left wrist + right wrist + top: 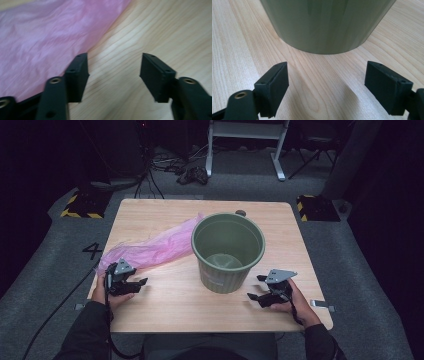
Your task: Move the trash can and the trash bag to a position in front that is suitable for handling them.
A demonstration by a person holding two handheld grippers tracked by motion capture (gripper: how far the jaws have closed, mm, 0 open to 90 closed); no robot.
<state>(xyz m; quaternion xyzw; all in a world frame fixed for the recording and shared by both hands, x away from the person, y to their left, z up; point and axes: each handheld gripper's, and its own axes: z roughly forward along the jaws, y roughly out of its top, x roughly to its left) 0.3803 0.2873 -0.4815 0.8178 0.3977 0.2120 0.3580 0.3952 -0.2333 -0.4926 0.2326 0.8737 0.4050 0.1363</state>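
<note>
A green bucket (228, 251) is stood upright mid-surface (165, 310), with a pink plastic bag (150, 247) laid flat to its left, one end touching the rim. The left gripper (136, 284) is held released at the bag's near edge, nothing between its fingers (77, 75). The right gripper (257, 287) is held released just beside the bucket's base.

Your pink plastic bag (150, 249) lies flat and crumpled, stretching from the near left to the bin. Your green ribbed bin (228, 251) stands upright and open, mid-tabletop.
</note>
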